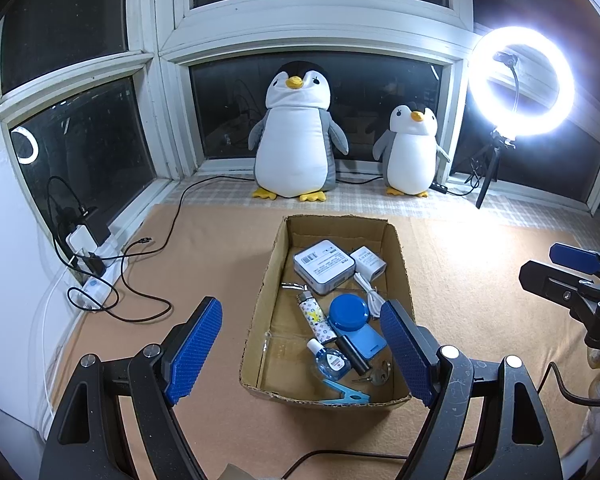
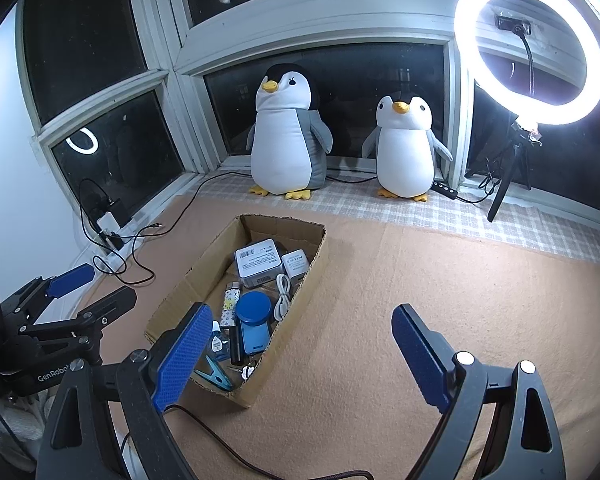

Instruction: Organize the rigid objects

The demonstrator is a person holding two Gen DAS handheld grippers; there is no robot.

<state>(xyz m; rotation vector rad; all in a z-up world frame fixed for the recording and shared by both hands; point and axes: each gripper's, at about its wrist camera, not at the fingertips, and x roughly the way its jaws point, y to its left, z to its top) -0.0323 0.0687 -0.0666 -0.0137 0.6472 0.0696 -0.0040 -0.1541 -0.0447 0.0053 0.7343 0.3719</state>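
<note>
An open cardboard box point(image 1: 265, 280) point(image 2: 315, 268) lies on the tan mat and holds several small items: a white power bank point(image 1: 324, 266) point(image 2: 258, 265), a white charger point(image 1: 369, 263) with its cable, a round blue case point(image 1: 347, 312) point(image 2: 253, 307), a patterned lighter point(image 1: 315, 320), a small blue bottle point(image 1: 332, 362), a black tube, keys point(image 1: 376, 376) and a blue clip point(image 1: 346, 394) point(image 2: 216, 376). My left gripper point(image 1: 304, 354) is open just above the box's near end, holding nothing. My right gripper point(image 2: 304, 354) is open over bare mat to the right of the box, also holding nothing.
Two plush penguins point(image 1: 298, 132) point(image 1: 412, 152) stand on the checked sill behind the box. A lit ring light on a tripod point(image 1: 520, 80) is at the back right. A power strip with black cables point(image 1: 96, 276) lies along the left wall.
</note>
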